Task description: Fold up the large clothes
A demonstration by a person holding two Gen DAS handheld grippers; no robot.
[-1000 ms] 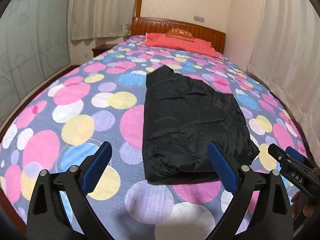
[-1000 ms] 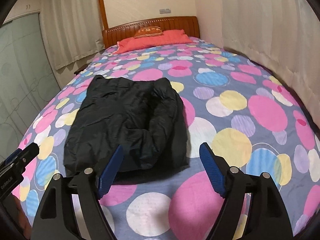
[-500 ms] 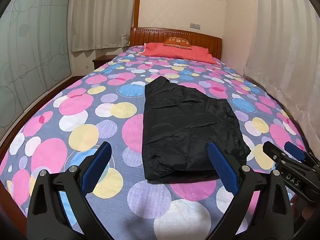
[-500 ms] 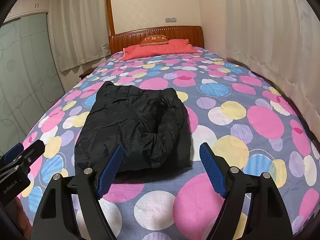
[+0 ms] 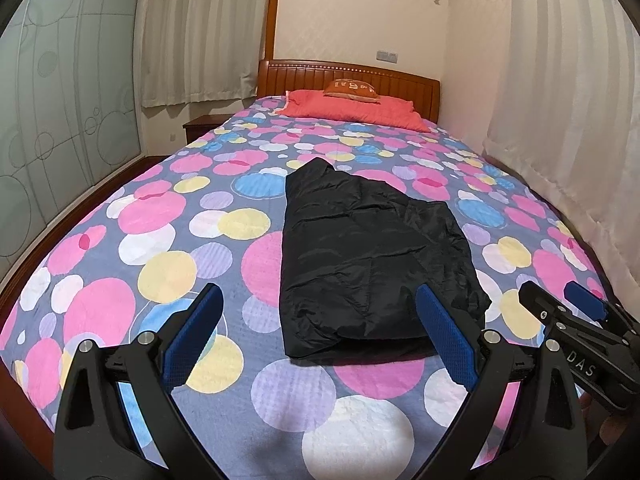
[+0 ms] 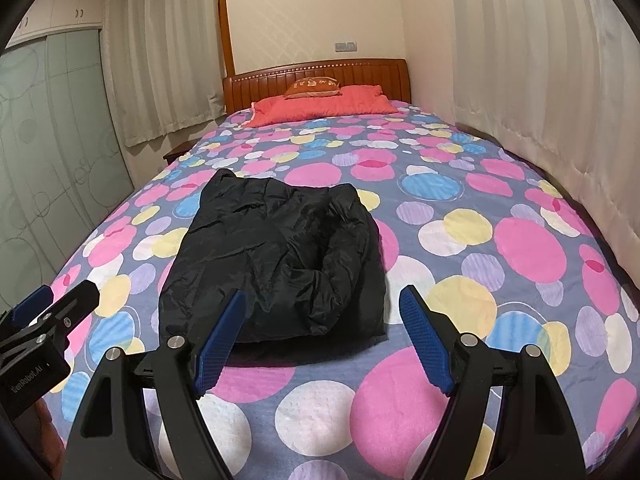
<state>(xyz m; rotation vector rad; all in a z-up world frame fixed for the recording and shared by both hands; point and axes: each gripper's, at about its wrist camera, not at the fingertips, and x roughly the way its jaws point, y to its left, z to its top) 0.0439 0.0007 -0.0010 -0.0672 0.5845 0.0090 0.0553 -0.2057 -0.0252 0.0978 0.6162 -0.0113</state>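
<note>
A black puffy jacket (image 5: 368,256) lies folded into a long strip on the bed, seen also in the right wrist view (image 6: 276,256). My left gripper (image 5: 320,332) is open and empty, held above the bed's near end, in front of the jacket's near edge. My right gripper (image 6: 320,332) is open and empty, also short of the jacket's near edge. Each gripper shows at the edge of the other's view: the right one (image 5: 568,320), the left one (image 6: 48,312).
The bed has a dotted cover (image 5: 160,240) in pink, yellow and blue. A red pillow (image 5: 352,108) and a wooden headboard (image 5: 348,76) are at the far end. Curtains (image 5: 560,120) hang along the right side. A nightstand (image 5: 200,128) and glass wardrobe doors (image 5: 60,120) stand left.
Both grippers have pulled back and risen from the jacket, so more of the room shows. The jacket has not moved. Both grippers stay open.
</note>
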